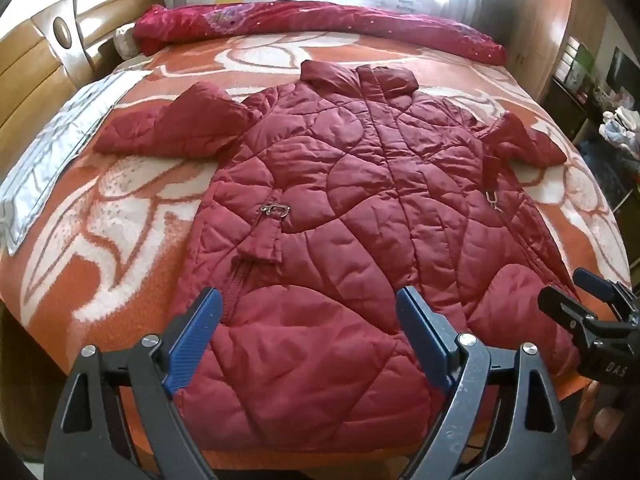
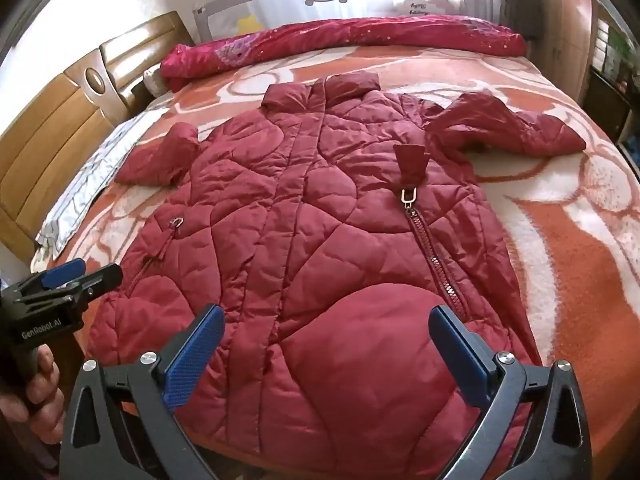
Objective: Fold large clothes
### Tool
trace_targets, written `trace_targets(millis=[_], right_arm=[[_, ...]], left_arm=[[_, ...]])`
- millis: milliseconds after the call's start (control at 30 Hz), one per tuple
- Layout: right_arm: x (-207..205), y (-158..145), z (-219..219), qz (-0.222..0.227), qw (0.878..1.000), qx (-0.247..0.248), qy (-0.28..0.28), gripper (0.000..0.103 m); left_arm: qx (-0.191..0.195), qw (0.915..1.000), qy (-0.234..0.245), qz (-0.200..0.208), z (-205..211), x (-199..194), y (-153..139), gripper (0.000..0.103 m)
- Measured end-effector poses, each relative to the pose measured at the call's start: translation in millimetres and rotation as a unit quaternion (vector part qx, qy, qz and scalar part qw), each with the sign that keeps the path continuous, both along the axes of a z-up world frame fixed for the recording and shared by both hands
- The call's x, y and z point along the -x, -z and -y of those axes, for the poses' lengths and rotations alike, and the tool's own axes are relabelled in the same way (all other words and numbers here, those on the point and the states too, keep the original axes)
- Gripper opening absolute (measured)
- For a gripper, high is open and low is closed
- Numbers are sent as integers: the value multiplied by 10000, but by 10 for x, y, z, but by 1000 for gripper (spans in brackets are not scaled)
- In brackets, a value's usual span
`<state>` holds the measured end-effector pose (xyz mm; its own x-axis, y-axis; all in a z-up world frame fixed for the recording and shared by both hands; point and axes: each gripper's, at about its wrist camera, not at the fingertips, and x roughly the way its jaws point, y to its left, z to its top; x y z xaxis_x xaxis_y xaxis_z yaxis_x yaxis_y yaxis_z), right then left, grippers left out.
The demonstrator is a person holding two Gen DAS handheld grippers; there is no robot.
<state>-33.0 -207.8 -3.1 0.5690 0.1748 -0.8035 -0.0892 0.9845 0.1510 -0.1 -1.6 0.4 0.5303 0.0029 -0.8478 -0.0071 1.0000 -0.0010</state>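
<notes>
A dark red quilted coat (image 1: 352, 200) (image 2: 304, 240) lies spread front-up on the bed, collar at the far side, hem toward me, both sleeves out sideways. My left gripper (image 1: 308, 304) hovers open above the hem's left half, nothing between its blue pads. My right gripper (image 2: 326, 320) hangs open over the hem's right half, near the pocket zipper (image 2: 432, 248), also empty. Each gripper shows in the other's view: the right gripper (image 1: 580, 296) at the right edge, the left gripper (image 2: 76, 274) at the left edge with a hand (image 2: 36, 384) around its handle.
An orange-and-white patterned blanket (image 1: 120, 240) covers the bed. A rolled red quilt (image 1: 320, 24) lies along the far side, a pale grey cloth (image 1: 60, 140) at the left. A wooden headboard (image 1: 36, 60) stands left, shelves and clutter (image 1: 616, 120) on the right.
</notes>
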Motion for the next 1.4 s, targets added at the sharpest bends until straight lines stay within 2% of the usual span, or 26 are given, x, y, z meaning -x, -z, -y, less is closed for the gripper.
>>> trace_targets(millis=[333,600,833,1033,1400], right_arm=[[6,-39,71,53,9999,-116,39,102],[3,-36,59,43,9999,-140,12,102],[-21,-44,49,34,9999,-168,-22,102],[-24,-44,48,25,9998,-170,-30,102],[-31,-39,52,20,9998,-190,-38,102]], left_arm=[[-173,9998,85,62,95,14,-12,90],[-35,9999,101,77,99,-24,25,90],[-68,9998,121,143,117,-50,50,90],[-54,9992,115,371,118,-35,37,90],[-92,9993,117,341,127,-37,60,90]])
